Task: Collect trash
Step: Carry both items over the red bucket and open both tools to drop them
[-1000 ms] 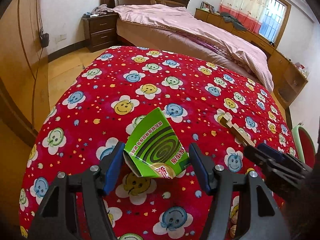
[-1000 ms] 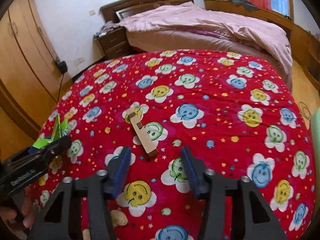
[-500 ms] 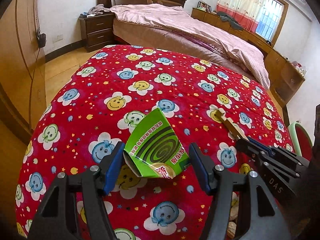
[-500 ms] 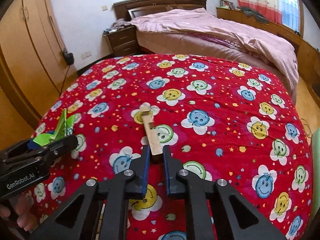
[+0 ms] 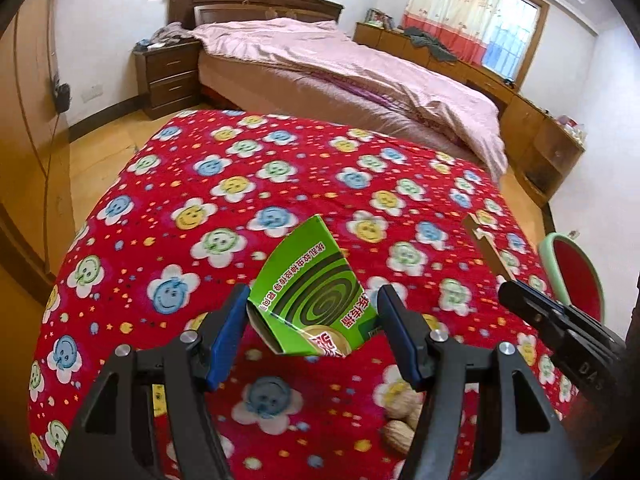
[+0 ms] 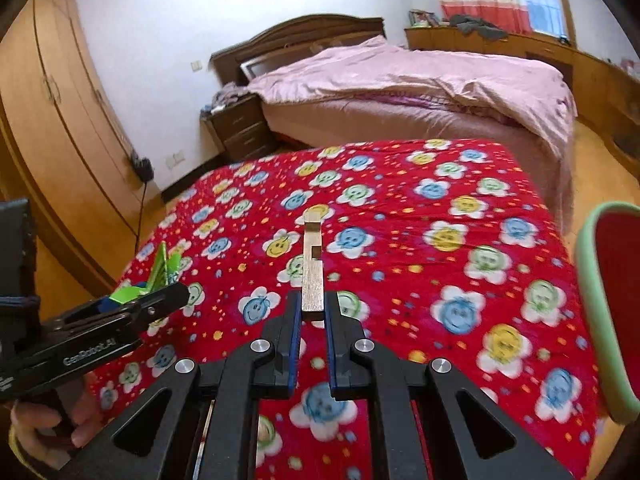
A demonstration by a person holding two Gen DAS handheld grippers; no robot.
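Wardrobe along left wall. Red smiley-flower blanket covers the near surface; walnuts at its near edge. Left gripper fingers clamped on green carton, raised above blanket. Right gripper fingers just closed on wooden strip, lifted clear. Pink-quilted bed beyond; nightstand beside it.
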